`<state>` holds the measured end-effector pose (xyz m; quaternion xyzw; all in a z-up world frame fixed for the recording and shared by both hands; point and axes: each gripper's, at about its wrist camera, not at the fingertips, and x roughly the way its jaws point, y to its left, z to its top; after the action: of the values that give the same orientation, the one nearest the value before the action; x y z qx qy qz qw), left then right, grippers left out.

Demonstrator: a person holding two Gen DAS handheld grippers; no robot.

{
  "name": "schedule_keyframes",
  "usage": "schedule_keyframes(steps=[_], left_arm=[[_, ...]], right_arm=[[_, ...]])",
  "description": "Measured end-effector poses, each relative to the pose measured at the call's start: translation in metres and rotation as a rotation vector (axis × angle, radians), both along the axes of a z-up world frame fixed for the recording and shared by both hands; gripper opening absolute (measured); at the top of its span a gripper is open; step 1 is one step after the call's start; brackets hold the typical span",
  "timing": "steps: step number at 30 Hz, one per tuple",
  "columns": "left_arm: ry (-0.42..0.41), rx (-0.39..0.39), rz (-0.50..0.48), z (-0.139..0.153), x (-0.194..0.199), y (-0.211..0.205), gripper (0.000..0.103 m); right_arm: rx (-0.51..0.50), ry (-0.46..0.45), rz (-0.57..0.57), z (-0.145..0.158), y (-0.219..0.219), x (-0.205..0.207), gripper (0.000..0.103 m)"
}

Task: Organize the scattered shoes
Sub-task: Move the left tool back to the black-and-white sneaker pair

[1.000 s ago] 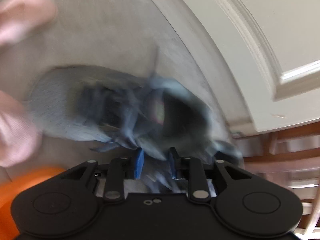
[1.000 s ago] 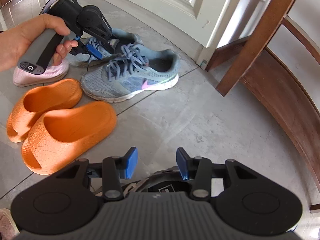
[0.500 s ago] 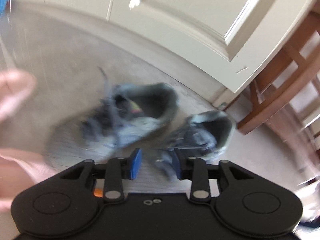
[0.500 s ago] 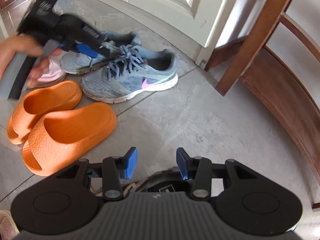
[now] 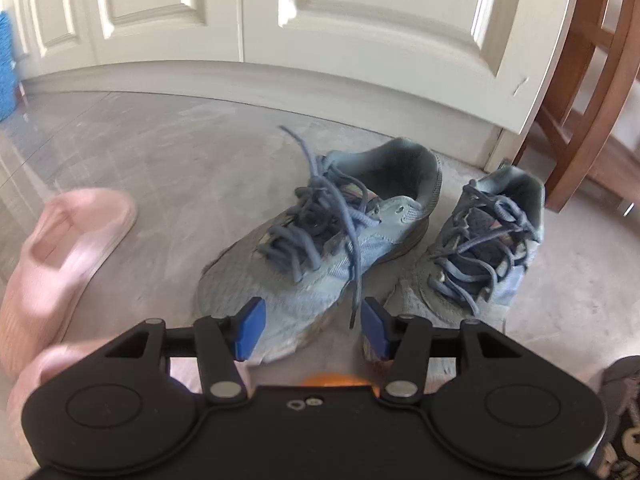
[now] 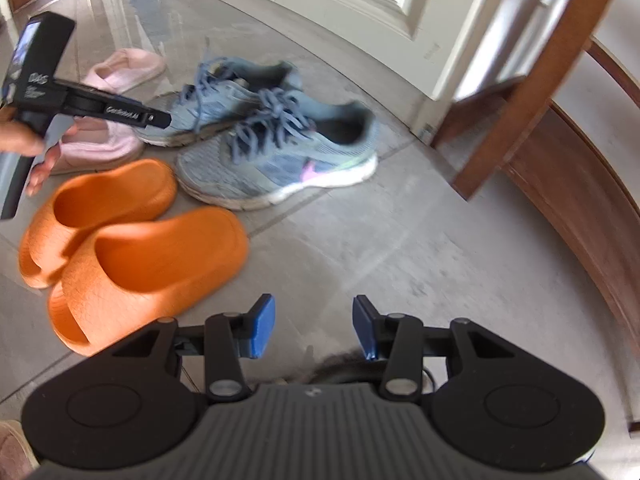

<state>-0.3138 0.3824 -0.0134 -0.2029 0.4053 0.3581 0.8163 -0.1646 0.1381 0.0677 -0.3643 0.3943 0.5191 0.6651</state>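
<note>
Lengthwise, sneakers [image 5: 308, 256], toes toward claw [image 5: 312, 328]

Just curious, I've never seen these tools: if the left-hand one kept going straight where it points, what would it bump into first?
Probably the nearer blue sneaker: its toe lies just ahead of the open left gripper, a loose lace dangling between the jaws. Depth is hard to judge.

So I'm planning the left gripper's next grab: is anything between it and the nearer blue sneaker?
Nothing solid. The left gripper is open, and the blue sneaker's toe lies right beyond its fingertips. Only a loose lace from that same shoe trails into the gap between the fingers. The pink slipper sits off to the left, apart.
</note>
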Motion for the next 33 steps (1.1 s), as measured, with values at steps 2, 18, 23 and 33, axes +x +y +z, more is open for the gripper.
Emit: schedule_keyframes(steps=[2,18,23,33], left_arm=[[0.013,-0.021,-0.021,-0.004,0.014,0.005,0.051],[0.016,-0.082,0.095,0.002,0.017,-0.004,0.053],[-0.031,-0.083,-0.038,0.018,0.000,-0.067,0.058],[0.024,-0.153,-0.650,0.063,0.114,-0.231,0.059]], right_arm=[[-0.023,-0.023,-0.045,0.006,-0.015,0.009,0.047],[-0.110,-0.069,-0.515,0.056,-0.146,0.036,0.048],[-0.048,-0.074,-0.496,0.050,-0.167,0.036,0.048],[0.135,-0.029,-0.576,0.019,-0.196,0.087,0.047]])
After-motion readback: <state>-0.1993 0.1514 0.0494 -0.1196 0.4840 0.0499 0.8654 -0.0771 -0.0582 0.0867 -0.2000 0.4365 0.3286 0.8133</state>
